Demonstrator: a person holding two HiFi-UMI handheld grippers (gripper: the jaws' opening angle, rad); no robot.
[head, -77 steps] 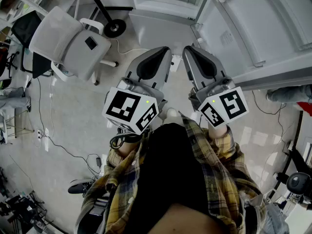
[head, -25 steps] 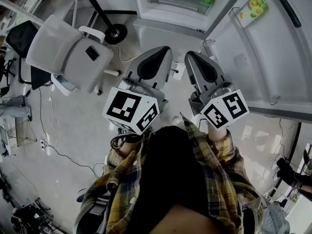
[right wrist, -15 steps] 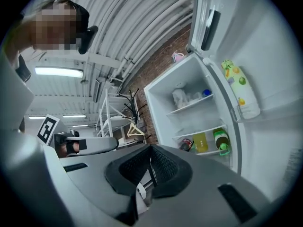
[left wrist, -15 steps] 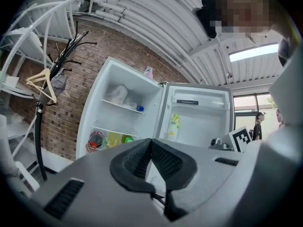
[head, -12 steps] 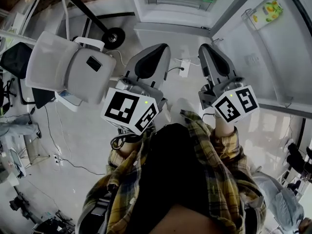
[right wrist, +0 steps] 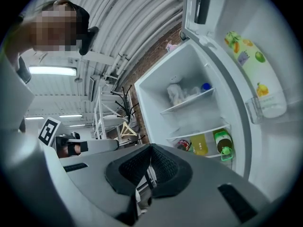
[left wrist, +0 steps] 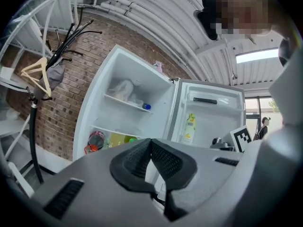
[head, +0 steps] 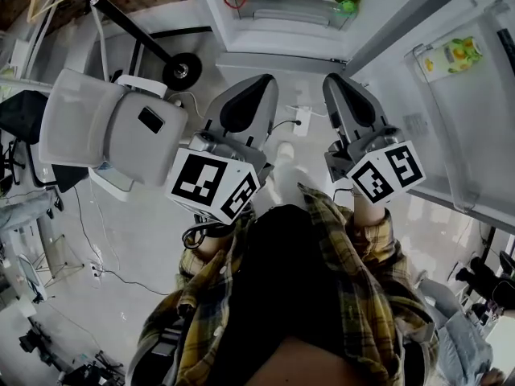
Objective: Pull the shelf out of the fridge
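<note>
1. Two claws, left (left wrist: 151, 142) and right (right wrist: 151, 148), are both pressed together and empty, pointing level at the open fridge (right wrist: 156, 103).
2. Shelf (right wrist: 201, 130): inside the fridge, just above the bottles (right wrist: 203, 144), ahead of both claws and well apart from them.
3. Handling: probably a stiff, light, brittle plate. Take its front edge with both claws and pull level.

We count one open white fridge (right wrist: 158, 103), two flat white shelves (right wrist: 189, 102), three plastic bottles (right wrist: 200, 144) on the lower one, one grey chair (head: 105, 123).
</note>
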